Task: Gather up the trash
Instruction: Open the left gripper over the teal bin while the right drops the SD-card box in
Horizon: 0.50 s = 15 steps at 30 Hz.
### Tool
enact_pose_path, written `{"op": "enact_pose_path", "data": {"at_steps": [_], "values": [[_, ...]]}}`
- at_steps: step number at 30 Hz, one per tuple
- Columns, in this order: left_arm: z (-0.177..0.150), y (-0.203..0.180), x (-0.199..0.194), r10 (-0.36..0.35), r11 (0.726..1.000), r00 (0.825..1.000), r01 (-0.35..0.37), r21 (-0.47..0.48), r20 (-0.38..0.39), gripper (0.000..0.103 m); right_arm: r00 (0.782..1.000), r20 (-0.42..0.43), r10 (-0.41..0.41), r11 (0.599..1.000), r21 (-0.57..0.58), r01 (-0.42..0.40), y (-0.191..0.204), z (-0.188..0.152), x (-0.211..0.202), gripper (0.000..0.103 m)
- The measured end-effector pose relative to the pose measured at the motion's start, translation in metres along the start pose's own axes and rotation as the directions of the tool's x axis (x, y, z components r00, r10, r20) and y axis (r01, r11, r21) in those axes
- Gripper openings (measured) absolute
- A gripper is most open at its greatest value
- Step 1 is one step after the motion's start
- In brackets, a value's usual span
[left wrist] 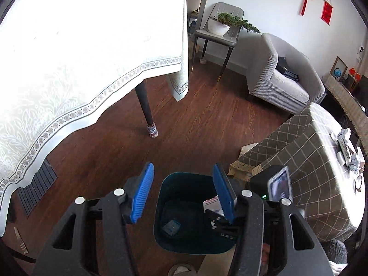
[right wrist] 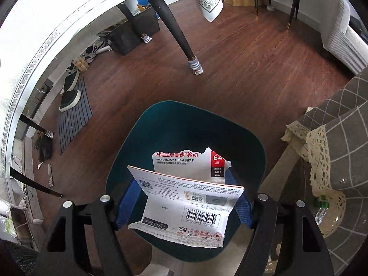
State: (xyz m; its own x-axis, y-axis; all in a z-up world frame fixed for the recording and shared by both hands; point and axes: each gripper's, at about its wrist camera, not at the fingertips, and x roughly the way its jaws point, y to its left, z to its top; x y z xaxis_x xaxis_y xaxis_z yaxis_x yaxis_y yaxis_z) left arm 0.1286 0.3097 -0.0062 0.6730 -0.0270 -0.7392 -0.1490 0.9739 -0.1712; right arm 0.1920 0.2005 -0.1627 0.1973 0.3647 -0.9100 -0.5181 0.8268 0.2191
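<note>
My right gripper (right wrist: pixel 184 197) is clenched on a torn memory-card package (right wrist: pixel 184 207), its blue pads pressing the folded white card from both sides at lower centre of the right wrist view. The package sits directly above the open mouth of the dark teal trash bin (right wrist: pixel 128 151), which fills the lower middle of that frame.

My left gripper (left wrist: pixel 184 193) is released: its blue fingers (left wrist: pixel 142 193) stand apart with nothing between them. In the left wrist view the bin (left wrist: pixel 165 193) lies beneath and between those fingers at bottom centre. A small dark square item (left wrist: pixel 171 227) rests on the bin floor, and the white package (left wrist: pixel 212 204) shows at the bin's right side, partly behind my right-hand pad.

Beyond the bin runs brown wood flooring (left wrist: pixel 195 119). A checked tablecloth (left wrist: pixel 310 161) covers the low table at right, with crumpled paper (left wrist: pixel 345 135) on it near the right edge. A white-clothed table (left wrist: pixel 80 46) occupies the upper left; a grey armchair (left wrist: pixel 283 76) stands upper right.
</note>
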Motion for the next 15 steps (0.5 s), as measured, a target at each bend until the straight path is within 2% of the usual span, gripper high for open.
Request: {"op": "enact_pose_path", "data": {"at_steps": [4,5,8,15], "values": [[0.012,-0.015,-0.018,-0.037,0.999,0.998,0.037,-0.004,0.055,0.05,1.0,-0.017,-0.01,1.0,-0.017,0.01,0.001,-0.005,0.01,0.076],[0.015,-0.018,-0.021,-0.043,0.999,0.997,0.044,-0.003,0.066,0.05,1.0,-0.025,-0.011,1.0,-0.023,0.01,0.001,-0.006,0.012,0.081],[0.02,-0.027,-0.027,-0.059,0.998,0.995,0.059,0.003,0.085,0.049,1.0,-0.024,-0.019,0.999,-0.038,0.019,0.002,-0.009,0.013,0.088],[0.031,-0.04,-0.045,-0.058,0.998,0.989,0.057,0.017,0.136,0.049,1.0,0.008,-0.008,0.994,-0.108,0.009,0.008,-0.018,-0.004,0.09]]}}
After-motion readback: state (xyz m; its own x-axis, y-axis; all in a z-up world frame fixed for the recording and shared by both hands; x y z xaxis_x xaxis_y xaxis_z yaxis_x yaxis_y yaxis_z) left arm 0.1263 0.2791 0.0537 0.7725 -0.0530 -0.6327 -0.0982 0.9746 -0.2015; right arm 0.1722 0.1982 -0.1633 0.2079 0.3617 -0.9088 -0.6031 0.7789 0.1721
